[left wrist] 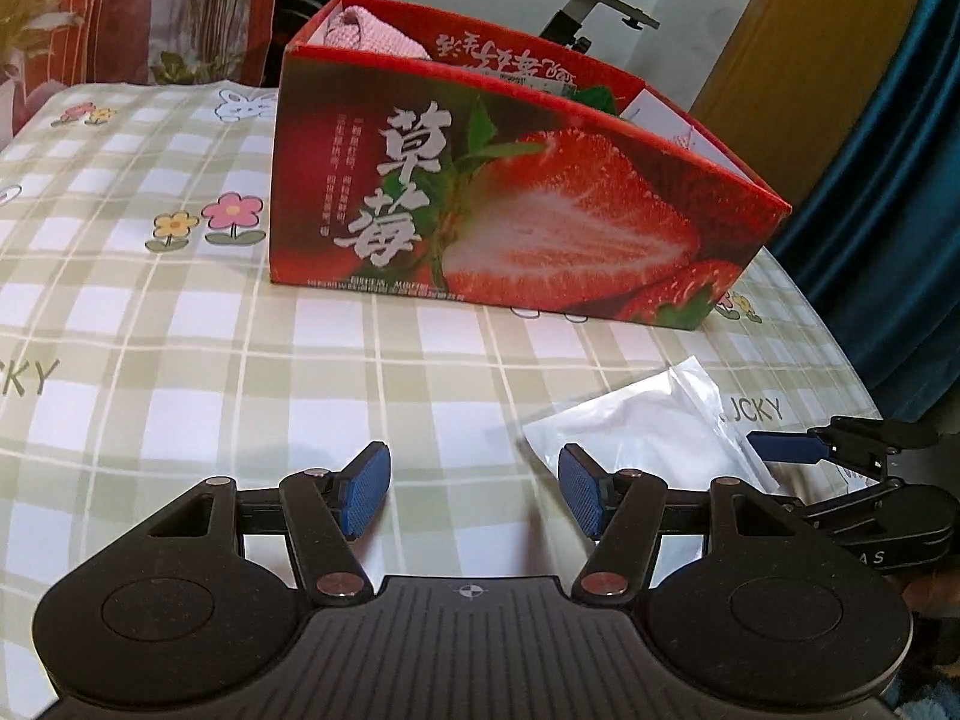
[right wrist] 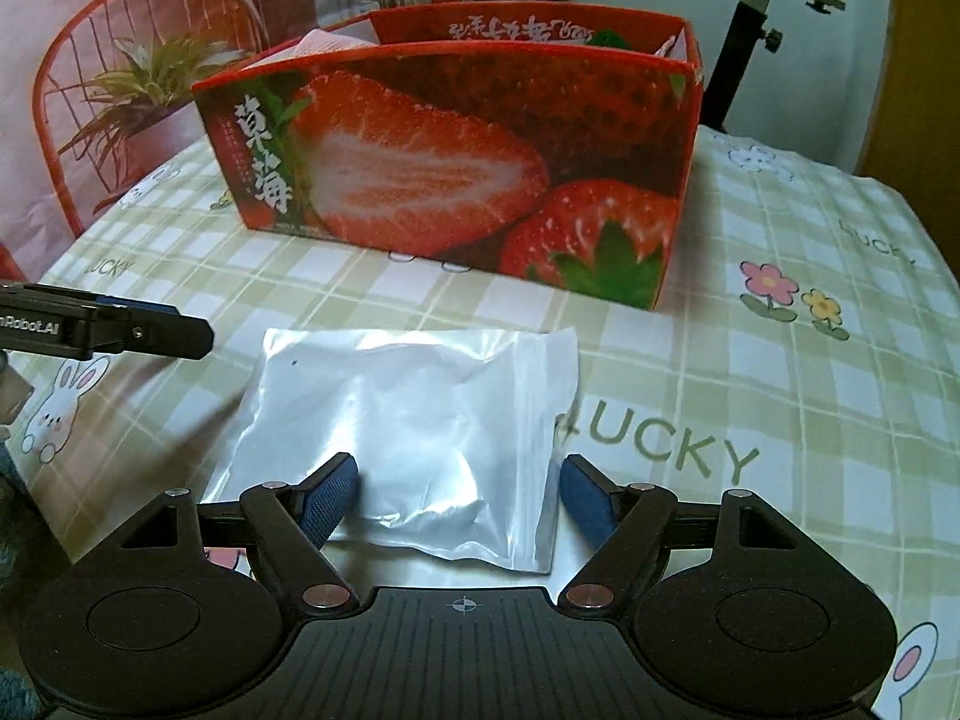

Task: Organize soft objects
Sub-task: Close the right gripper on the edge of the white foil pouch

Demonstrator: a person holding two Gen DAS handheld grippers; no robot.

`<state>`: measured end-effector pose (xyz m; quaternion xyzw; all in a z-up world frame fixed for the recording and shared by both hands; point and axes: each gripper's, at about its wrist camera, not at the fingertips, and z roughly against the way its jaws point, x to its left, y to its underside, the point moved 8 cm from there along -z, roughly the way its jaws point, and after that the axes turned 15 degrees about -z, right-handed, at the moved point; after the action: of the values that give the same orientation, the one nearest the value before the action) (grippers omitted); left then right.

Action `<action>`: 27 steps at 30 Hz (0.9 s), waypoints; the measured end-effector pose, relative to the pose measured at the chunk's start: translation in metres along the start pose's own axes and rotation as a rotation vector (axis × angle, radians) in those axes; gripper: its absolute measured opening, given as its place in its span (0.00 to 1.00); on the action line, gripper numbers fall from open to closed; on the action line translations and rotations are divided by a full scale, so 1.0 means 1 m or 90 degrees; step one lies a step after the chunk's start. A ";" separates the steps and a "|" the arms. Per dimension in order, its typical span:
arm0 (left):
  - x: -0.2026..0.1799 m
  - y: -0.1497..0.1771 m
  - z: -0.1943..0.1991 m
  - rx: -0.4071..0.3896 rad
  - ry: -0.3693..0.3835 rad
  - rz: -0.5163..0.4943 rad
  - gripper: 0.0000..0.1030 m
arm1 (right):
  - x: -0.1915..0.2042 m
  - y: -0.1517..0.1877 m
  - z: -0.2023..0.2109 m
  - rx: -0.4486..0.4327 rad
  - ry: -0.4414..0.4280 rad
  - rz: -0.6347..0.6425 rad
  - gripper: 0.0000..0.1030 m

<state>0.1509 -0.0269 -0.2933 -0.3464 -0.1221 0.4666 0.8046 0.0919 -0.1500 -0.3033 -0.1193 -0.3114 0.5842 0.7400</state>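
Seen left to right on a checked, flower-printed tablecloth (right wrist: 780, 396): at far left of the right-wrist view, the left gripper (left wrist: 474, 492), jaws spread and holding nothing, hovering over bare cloth just left of the pouch. Centre and near: a soft white plastic pouch (right wrist: 414, 420), lying flat, zip strip along its right side, bulging slightly in the middle. Straddling its near edge, the right gripper (right wrist: 459, 501), released, blue pads apart with the pouch's near end between them, left pad over the film, right pad just off the right edge; no squeeze visible yet. Beyond, at the far centre: a red strawberry-print box (right wrist: 480, 168), open-topped, already holding a pink knitted item (left wrist: 372, 33) at its far left end and some white packets at its right. In the background, a chair and an exercise bike.

Step in hand, by the look of it: pinching the pouch for transfer into the box. Best done by lowering until both pads flank the padded bulge rather than the thin film edge, closing gently to avoid slippage, then lifting clear of the cloth before carrying over the box's near wall. Worth keeping the left gripper out of the path.
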 end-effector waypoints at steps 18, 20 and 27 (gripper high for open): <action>0.015 0.008 -0.003 0.003 -0.009 0.054 0.63 | 0.038 -0.029 -0.038 -0.016 -0.015 -0.020 0.71; 0.017 0.008 -0.004 -0.003 -0.010 0.055 0.63 | 0.038 -0.027 -0.039 -0.033 -0.012 -0.028 0.72; 0.016 0.007 -0.007 -0.016 -0.030 0.032 0.63 | 0.035 -0.018 -0.035 -0.105 -0.030 -0.026 0.71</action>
<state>0.1585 -0.0143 -0.3047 -0.3487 -0.1379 0.4928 0.7852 0.1314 -0.1154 -0.3099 -0.1592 -0.3782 0.5439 0.7320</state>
